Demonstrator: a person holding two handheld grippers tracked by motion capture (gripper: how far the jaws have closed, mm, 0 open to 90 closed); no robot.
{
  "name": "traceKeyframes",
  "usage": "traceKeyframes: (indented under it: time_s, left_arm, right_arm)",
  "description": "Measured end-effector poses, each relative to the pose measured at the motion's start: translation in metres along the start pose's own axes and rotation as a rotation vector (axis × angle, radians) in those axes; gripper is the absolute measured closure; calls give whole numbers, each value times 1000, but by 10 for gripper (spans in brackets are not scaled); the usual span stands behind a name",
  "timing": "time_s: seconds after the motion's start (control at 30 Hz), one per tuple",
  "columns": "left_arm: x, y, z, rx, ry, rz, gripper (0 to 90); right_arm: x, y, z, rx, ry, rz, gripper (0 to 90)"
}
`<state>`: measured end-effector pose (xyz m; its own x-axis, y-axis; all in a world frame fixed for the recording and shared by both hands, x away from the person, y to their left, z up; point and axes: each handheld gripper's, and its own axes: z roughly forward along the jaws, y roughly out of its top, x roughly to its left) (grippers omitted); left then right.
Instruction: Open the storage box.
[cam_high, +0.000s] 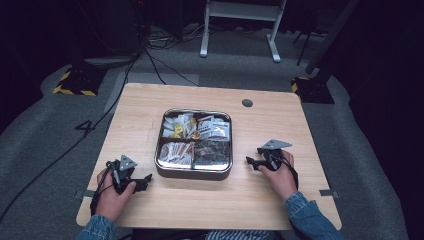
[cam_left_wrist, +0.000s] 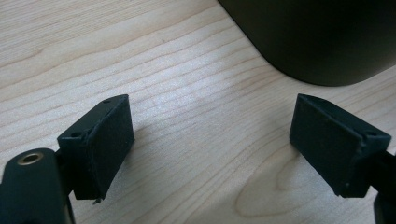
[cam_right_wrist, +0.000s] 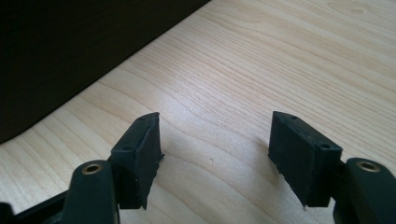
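A wooden table (cam_high: 210, 200) was noted on grey carpet in a dark room, a tray (cam_high: 193, 172) of packets at its centre. The left gripper (cam_left_wrist: 210, 149) and right gripper (cam_right_wrist: 215, 154) were seen parted, empty, flanking the tray; wood grain was resolved in the gripper views.

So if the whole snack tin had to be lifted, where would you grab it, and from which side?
Probably by the rim on its two opposite side walls, one tool per side. The tin is square, wide and low, filled with packets, so one tool could tip it. The left tool and right tool already flank it, both open, facing inward.
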<state>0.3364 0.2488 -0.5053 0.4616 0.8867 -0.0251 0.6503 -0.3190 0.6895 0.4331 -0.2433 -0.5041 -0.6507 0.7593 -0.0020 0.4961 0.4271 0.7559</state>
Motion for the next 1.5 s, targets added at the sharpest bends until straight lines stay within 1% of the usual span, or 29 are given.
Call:
traceKeyframes:
  time_s: [0.03, 0.07, 0.17, 0.23, 0.33, 0.37, 0.43, 0.47, 0.5, 0.53, 0.57, 0.6, 0.63, 0.73, 0.83, 0.93, 1.03, 1.07, 1.1, 1.13, 1.17, 1.2, 1.27, 1.37, 1.4, 1.43, 1.5]
  left_arm:
    - [0, 0, 0, 0, 0, 0, 140]
    - [0, 0, 0, 0, 0, 1, 140]
    - [0, 0, 0, 0, 0, 0, 140]
    - [0, 0, 0, 0, 0, 0, 140]
    - [0, 0, 0, 3, -2, 0, 139]
    - [0, 0, 0, 3, -2, 0, 140]
    - [0, 0, 0, 3, -3, -1, 139]
    - [0, 0, 0, 1, -2, 3, 138]
    - [0, 0, 0, 2, -3, 5, 139]
    - [0, 0, 0, 2, -6, 7, 139]
    - [-1, -1, -1, 1, -10, 8, 139]
    - [-2, -1, -1, -2, -14, 6, 139]
    - [-2, -1, -1, 0, -16, 14, 139]
    - [-3, -2, -1, 0, -20, 16, 138]
    - [-2, -1, -2, 4, -22, 17, 138]
    - [-2, -2, -2, 0, -24, 15, 138]
    - [-2, -3, -2, -1, -24, 15, 137]
    - [-2, -3, -2, -1, -24, 13, 137]
    - [-2, -3, -3, 1, -25, 13, 137]
    - [-2, -3, -2, 0, -21, 12, 135]
    - [-2, -2, -2, 0, -15, 12, 133]
    - [-3, -2, -2, 1, -13, 8, 133]
    - [-3, -1, -1, 4, -9, 7, 125]
    - [-2, 0, 0, 11, -20, 12, 111]
    - [-1, 0, 1, 7, -24, 11, 100]
    - [-1, 1, 1, 9, -23, 13, 100]
    - [0, 2, 2, 16, -22, 15, 82]
  right_arm:
    - [0, 0, 0, 0, 0, 0, 332]
    - [-1, 0, 0, 4, -4, 5, 268]
    - [-1, 1, 2, 16, -23, 16, 228]
    - [-1, 1, 2, 17, -21, 17, 220]
    - [0, 1, 2, 25, -7, 7, 172]
    - [1, 1, 2, 27, -9, 8, 171]
    - [2, 1, 2, 22, -14, 31, 172]
    - [2, 2, 3, 29, -16, 36, 176]
    - [2, 4, 3, 45, -19, 24, 193]
    - [2, 6, 2, 59, -14, 20, 234]
    - [2, 9, 2, 67, 2, 21, 284]
    - [1, 14, 0, 61, 35, 36, 296]
    - [1, 14, 0, 61, 35, 36, 296]
    - [1, 25, -4, 43, 44, 32, 297]
    - [4, 38, -10, 58, 79, 30, 339]
    - [7, 54, -17, 52, 95, 15, 340]
    - [13, 69, -24, 30, 120, 3, 336]
    - [19, 77, -26, 21, 139, -2, 335]
    - [19, 77, -26, 21, 139, -2, 335]
    - [26, 85, -25, 18, 162, -6, 342]
    - [29, 89, -25, 17, 173, -4, 343]
    - [29, 89, -25, 17, 173, -4, 343]
    - [35, 97, -24, 20, 184, -10, 354]
    - [44, 109, -20, 15, 189, -32, 375]
    - [51, 116, -15, 10, 197, -47, 388]
    - [51, 116, -15, 10, 197, -47, 388]
    - [57, 124, -11, -4, 213, -67, 405]
